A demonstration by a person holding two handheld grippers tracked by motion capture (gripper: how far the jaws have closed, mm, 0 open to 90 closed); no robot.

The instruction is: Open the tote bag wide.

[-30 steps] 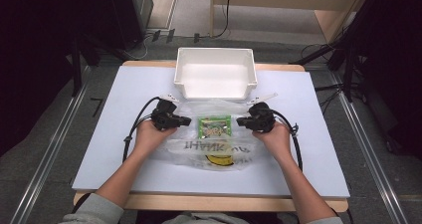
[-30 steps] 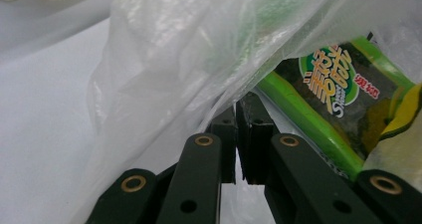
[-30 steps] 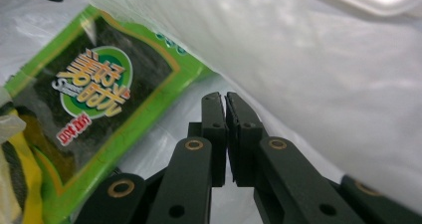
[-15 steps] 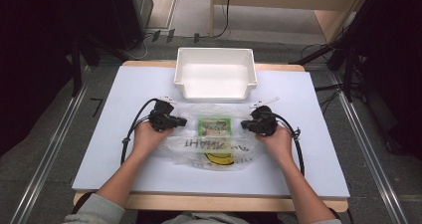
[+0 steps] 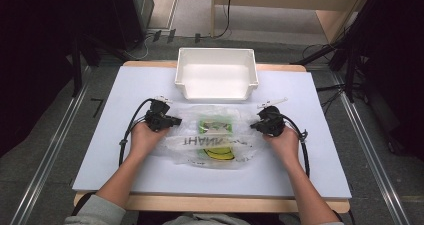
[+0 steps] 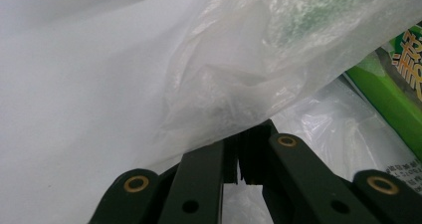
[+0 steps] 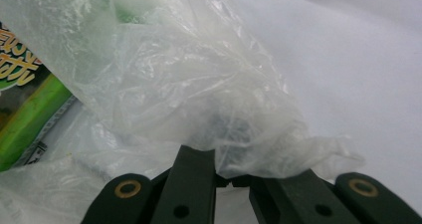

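Light falls from above onto my pale blue-white rectangular table top (image 5: 320, 150), evenly, brighter toward the middle. The white plastic rectangular bin (image 5: 216, 74) nearly blows out inside; I lose its floor detail. Room around the table is dark, corners close to black. Shadows under my forearms are soft and short. High view is slightly soft overall, with mild bending at the edges along the floor rails.

Left gripper view: the crinkled clear plastic bag (image 6: 249, 74) sits too close, blurred and milky, with faint glare on the creases. The black jaws are sharper, brass rivets crisp.

Right gripper view: same bag (image 7: 189, 84), hazy, small specular sparkles; the table behind is washed out.
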